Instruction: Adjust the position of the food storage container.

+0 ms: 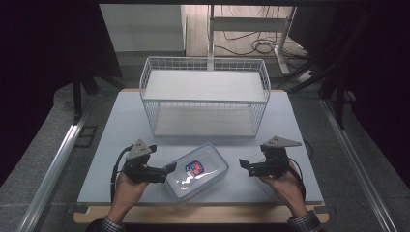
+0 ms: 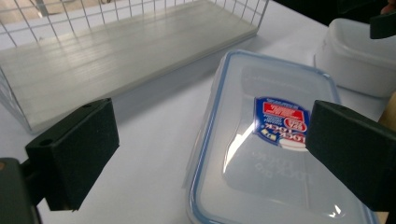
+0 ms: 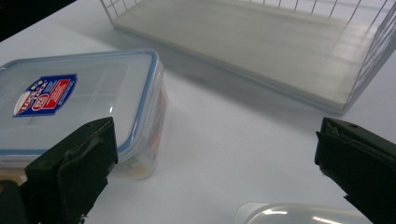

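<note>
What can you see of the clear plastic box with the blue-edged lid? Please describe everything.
The plastic box is rectangular with rounded corners, of clear plastic. Its lid is on, edged in blue, with a red and blue label. It lies flat, turned at an angle, on the white table before the wire basket. The open left gripper is at its corner.

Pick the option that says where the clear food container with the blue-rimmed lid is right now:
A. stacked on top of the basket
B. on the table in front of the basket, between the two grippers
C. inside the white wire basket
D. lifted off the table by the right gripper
B: the container lies flat on the table, on the near side of the wire basket, with the left gripper at its edge and the right gripper apart from it, both open.
</note>
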